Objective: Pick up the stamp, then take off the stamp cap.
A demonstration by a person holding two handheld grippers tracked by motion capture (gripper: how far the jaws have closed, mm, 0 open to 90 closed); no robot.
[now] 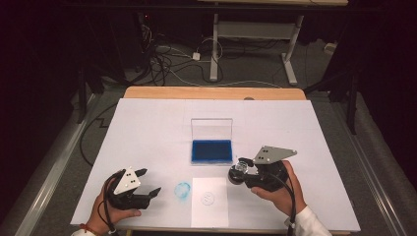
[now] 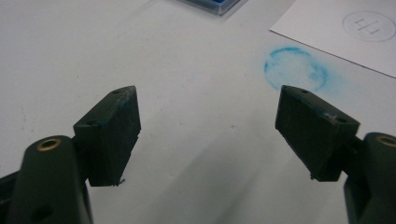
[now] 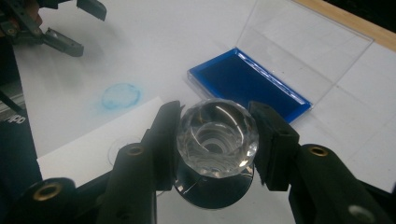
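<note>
My right gripper is shut on a stamp with a clear faceted knob, holding it just above the table right of the white paper. The paper carries a faint round imprint. A blue ink pad lies in its open clear case behind the paper. A round blue ink smudge marks the table left of the paper. My left gripper rests open at the front left with nothing between its fingers, and its jaws face the smudge.
The case's clear lid stands upright behind the pad. A white sheet covers the table, whose wooden far edge shows beyond it. Cables and desk legs are on the floor past the table.
</note>
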